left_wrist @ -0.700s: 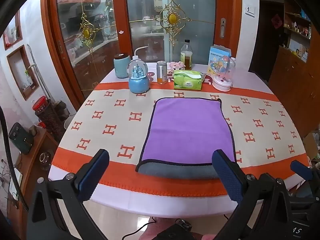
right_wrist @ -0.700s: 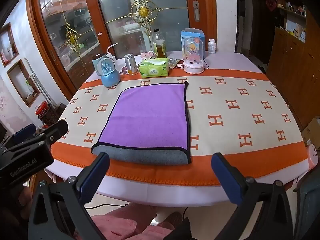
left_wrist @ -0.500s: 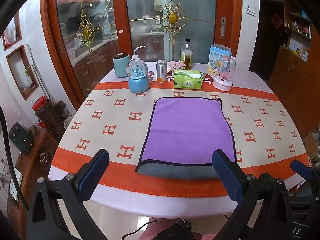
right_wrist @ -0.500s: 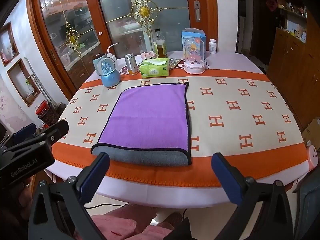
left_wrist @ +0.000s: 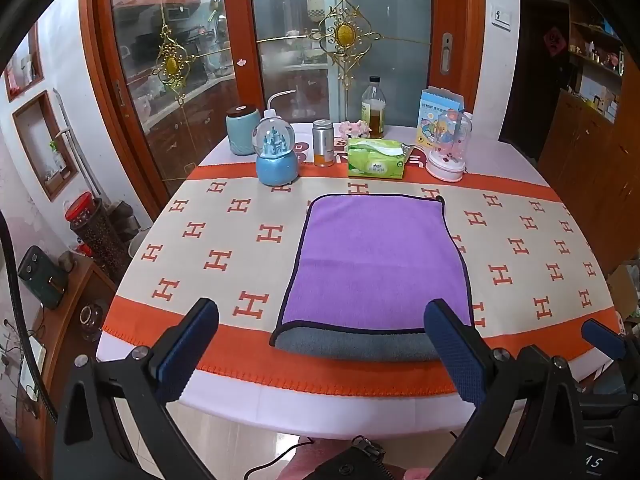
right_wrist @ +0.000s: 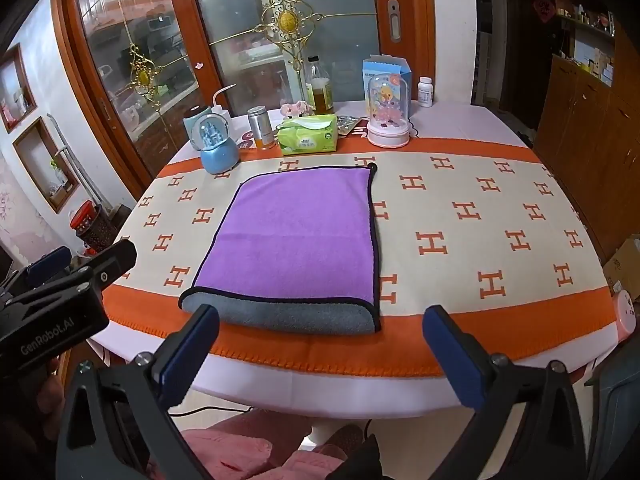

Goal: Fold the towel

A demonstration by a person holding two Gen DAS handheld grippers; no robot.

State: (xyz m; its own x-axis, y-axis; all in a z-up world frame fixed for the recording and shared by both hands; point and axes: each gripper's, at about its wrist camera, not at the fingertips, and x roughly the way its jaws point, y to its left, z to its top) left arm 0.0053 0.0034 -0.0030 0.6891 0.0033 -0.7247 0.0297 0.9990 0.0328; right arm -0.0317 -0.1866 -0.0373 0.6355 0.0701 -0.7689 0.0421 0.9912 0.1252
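Observation:
A purple towel (left_wrist: 376,256) with a dark border lies folded on the table, its grey underside showing as a rounded fold along the near edge (left_wrist: 352,346). It also shows in the right wrist view (right_wrist: 296,236). My left gripper (left_wrist: 320,350) is open and empty, held off the table's near edge in front of the towel. My right gripper (right_wrist: 320,352) is open and empty, also short of the near edge. The left gripper's body (right_wrist: 60,312) shows at the left of the right wrist view.
The round table (left_wrist: 224,240) has an orange and cream cloth. Along its far side stand a snow globe (left_wrist: 276,156), a can (left_wrist: 323,142), a tissue pack (left_wrist: 376,158), a bottle (left_wrist: 373,108) and a domed toy (left_wrist: 448,148). Glass doors stand behind.

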